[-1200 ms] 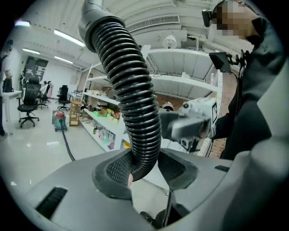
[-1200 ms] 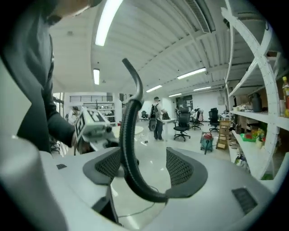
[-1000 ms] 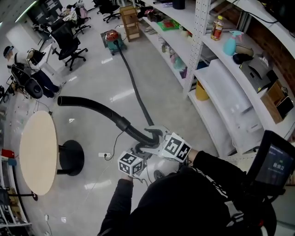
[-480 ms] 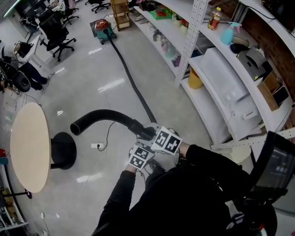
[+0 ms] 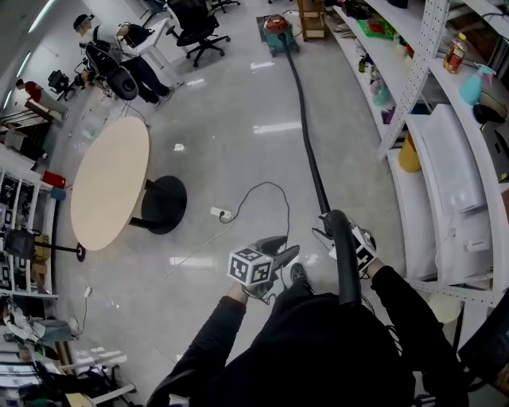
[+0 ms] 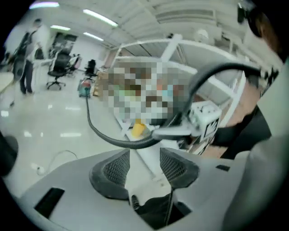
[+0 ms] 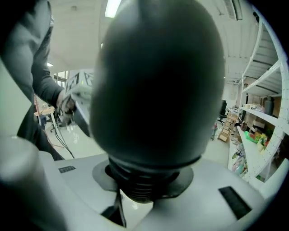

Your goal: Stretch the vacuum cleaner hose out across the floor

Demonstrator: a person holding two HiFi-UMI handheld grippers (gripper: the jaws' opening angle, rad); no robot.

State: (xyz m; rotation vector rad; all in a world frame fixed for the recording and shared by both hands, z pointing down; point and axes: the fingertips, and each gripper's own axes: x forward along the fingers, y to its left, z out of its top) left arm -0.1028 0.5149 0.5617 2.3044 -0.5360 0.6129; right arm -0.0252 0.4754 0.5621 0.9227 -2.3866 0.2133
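Observation:
The red and green vacuum cleaner (image 5: 277,32) stands far off by the shelves. Its black hose (image 5: 308,151) runs nearly straight over the floor toward me. My right gripper (image 5: 332,234) has just closed and is shut on the hose's ribbed cuff (image 7: 143,187). The rigid black tube (image 5: 344,266) sticks back over my right arm and fills the right gripper view. My left gripper (image 5: 285,253) hangs to the left of the tube, apart from it. Its jaws (image 6: 144,168) have just been opening, with nothing between them. The hose (image 6: 108,135) curves ahead in the left gripper view.
A round wooden table (image 5: 107,187) on a black foot stands to the left. A white cable with a plug strip (image 5: 223,213) lies on the floor beside the hose. White shelving (image 5: 445,159) lines the right side, with a yellow container (image 5: 409,155) low down. Office chairs (image 5: 195,24) and people are at the back.
The tube end, which pointed out left, has swung round and now points back over my right arm. My left gripper has let go and moved left. The hose lies straighter.

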